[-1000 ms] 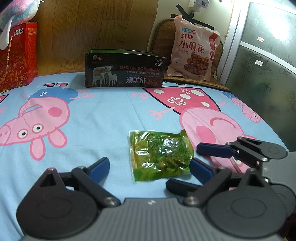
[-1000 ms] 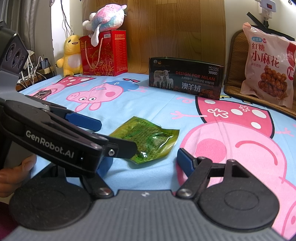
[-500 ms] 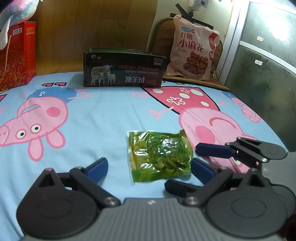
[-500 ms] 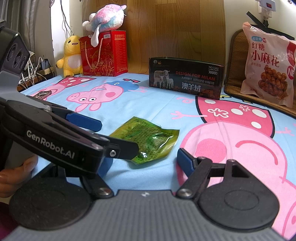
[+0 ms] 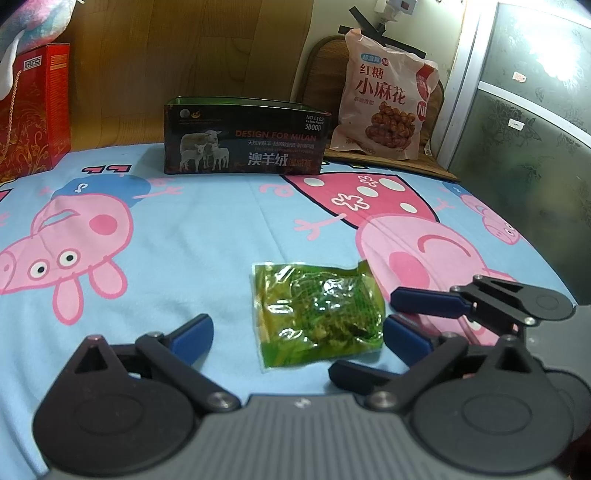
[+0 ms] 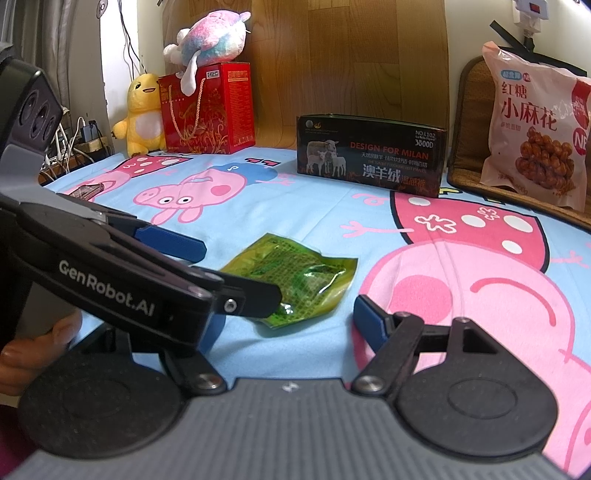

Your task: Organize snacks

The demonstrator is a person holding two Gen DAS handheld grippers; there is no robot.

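A green see-through snack packet (image 5: 317, 314) lies flat on the Peppa Pig sheet; it also shows in the right wrist view (image 6: 299, 280). My left gripper (image 5: 299, 334) is open, low over the sheet, its fingers either side of the packet's near end. My right gripper (image 6: 288, 321) is open and empty, just to the packet's right, and its fingers show in the left wrist view (image 5: 424, 302). An open dark box (image 5: 245, 136) printed with sheep stands at the back. A large pink snack bag (image 5: 386, 99) leans against a chair.
A red gift box (image 6: 208, 109) with a plush toy (image 6: 208, 35) on top and a yellow plush (image 6: 142, 112) stand at the back left. A glass-panelled cabinet (image 5: 532, 122) borders the bed on the right. A wooden headboard (image 5: 192, 55) runs behind.
The left wrist view has shifted slightly; the box and packet sit a little lower in frame. Both grippers stay open and the packet has not moved.
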